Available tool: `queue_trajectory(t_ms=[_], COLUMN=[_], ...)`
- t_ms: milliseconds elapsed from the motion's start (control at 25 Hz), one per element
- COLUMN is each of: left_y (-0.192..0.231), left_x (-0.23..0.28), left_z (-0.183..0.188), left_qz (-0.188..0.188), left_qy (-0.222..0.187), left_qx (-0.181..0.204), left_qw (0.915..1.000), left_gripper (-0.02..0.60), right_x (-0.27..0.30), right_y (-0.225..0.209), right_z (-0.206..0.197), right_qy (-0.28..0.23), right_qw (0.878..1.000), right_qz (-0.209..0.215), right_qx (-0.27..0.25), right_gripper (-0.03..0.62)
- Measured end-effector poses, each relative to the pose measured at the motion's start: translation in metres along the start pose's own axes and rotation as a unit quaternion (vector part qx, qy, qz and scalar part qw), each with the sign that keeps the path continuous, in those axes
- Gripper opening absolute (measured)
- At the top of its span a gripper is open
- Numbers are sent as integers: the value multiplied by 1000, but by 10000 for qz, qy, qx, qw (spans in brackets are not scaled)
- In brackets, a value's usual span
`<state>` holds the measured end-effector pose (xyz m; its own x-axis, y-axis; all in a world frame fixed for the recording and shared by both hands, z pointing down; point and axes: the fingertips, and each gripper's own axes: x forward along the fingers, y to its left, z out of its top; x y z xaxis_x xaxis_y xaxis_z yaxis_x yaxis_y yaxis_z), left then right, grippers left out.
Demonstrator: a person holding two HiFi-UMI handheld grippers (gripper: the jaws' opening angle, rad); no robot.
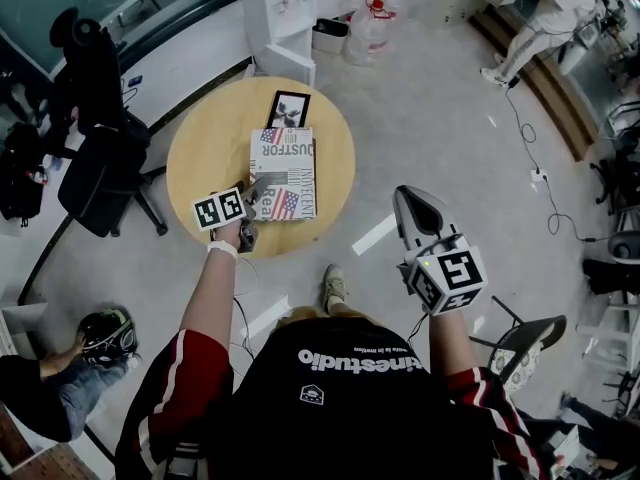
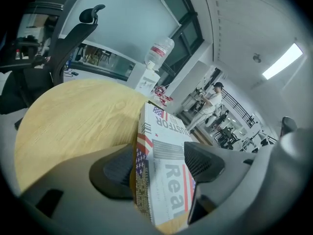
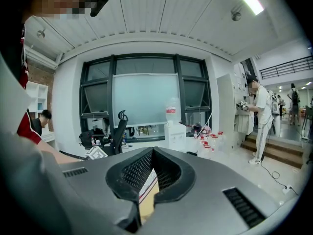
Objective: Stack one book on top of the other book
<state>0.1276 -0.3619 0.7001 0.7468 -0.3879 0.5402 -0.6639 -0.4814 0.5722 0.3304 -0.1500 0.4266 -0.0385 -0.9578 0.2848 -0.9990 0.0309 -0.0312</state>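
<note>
A white book with a US-flag cover [image 1: 282,173] lies flat on the round wooden table [image 1: 205,158]. A dark book with a framed picture on its cover [image 1: 288,108] lies just beyond it, at its far edge; whether they overlap I cannot tell. My left gripper [image 1: 255,196] is at the flag book's near left corner. In the left gripper view the flag book [image 2: 168,146] sits between the wide-apart jaws of the left gripper [image 2: 159,163], and the pads do not press on it. My right gripper [image 1: 404,198] hangs off the table to the right, shut and empty [image 3: 153,153].
A black office chair [image 1: 100,158] stands left of the table. A water dispenser [image 1: 280,18] and water jugs [image 1: 370,18] are behind it. A person crouches at lower left [image 1: 60,368], another stands at the far right [image 1: 545,13]. A folding chair [image 1: 530,343] is at my right.
</note>
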Motion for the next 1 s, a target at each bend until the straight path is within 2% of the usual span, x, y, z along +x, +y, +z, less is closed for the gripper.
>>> queue_trajectory(t_ms=[520, 720, 1000], left_y=[-19, -18, -15], left_x=[13, 10, -13], left_z=[0, -1, 13], left_qz=[-77, 70, 241], left_qy=[130, 161, -127], left_qx=[161, 301, 416], left_qw=[9998, 9994, 9988], left_gripper=[334, 335, 336], right_x=[-6, -9, -8], right_y=[-9, -12, -11], right_z=[-1, 1, 3], right_qy=[3, -32, -96], right_qw=[9999, 9999, 9998], right_qz=[-89, -105, -50], right_qx=[67, 109, 162], right_gripper=[26, 26, 26])
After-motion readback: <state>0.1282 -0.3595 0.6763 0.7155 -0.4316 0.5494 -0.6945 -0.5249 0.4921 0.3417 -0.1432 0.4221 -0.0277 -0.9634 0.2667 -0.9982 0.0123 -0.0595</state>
